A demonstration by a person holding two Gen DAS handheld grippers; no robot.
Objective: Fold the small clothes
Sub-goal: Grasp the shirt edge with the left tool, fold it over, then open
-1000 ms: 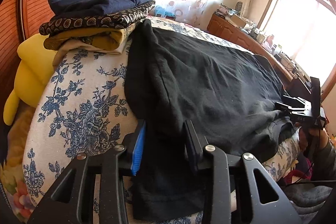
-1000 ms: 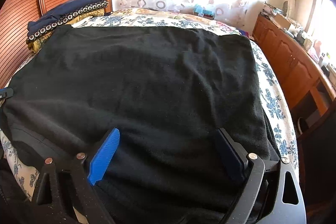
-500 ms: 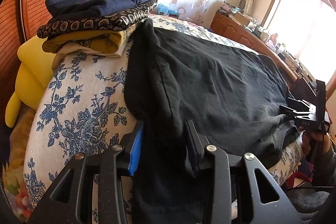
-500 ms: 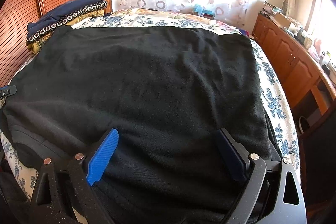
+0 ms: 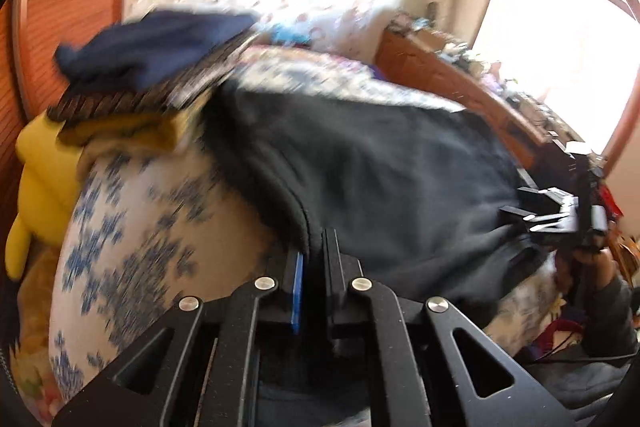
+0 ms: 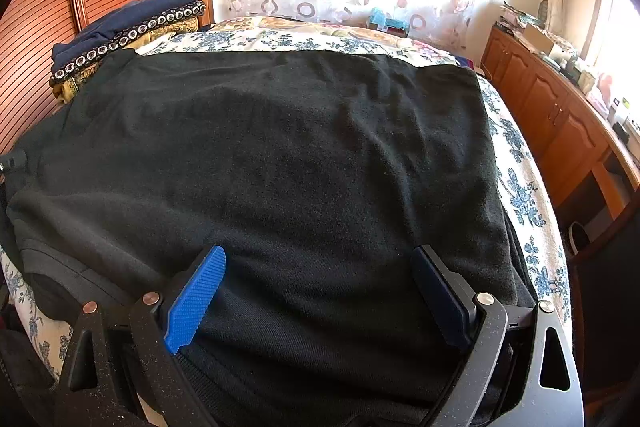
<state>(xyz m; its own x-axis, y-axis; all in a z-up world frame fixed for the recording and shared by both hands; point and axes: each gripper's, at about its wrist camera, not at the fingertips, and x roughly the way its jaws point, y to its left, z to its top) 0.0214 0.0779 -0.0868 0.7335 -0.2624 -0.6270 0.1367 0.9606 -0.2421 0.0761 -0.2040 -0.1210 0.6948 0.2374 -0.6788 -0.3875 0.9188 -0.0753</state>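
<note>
Left claw (image 5: 314,259) has just been closing and now pinches the near edge of the black garment (image 5: 392,179), a fold of cloth caught between its pads; that view is smeared by motion. Right claw (image 6: 316,291) stands wide apart, its blue pad at 8 o'clock and its dark pad at 4 o'clock, both resting over the same cloth's near hem and gripping nothing.

Spread nearly flat, the black garment (image 6: 280,155) covers most of the floral bed (image 6: 520,187), with one sleeve or corner trailing off toward 9 o'clock in the right wrist view. At 10 o'clock, against the wooden headboard, sits a stack of folded clothes (image 6: 128,27), navy on top, patterned and mustard layers below, which suggests several pieces are already done.

This piece seems barely begun: no crease or doubled layer shows across its body. By my reading, the first fold is only now being set up from the left edge, and every fold on this item, plus moving it to the stack, remains.
</note>
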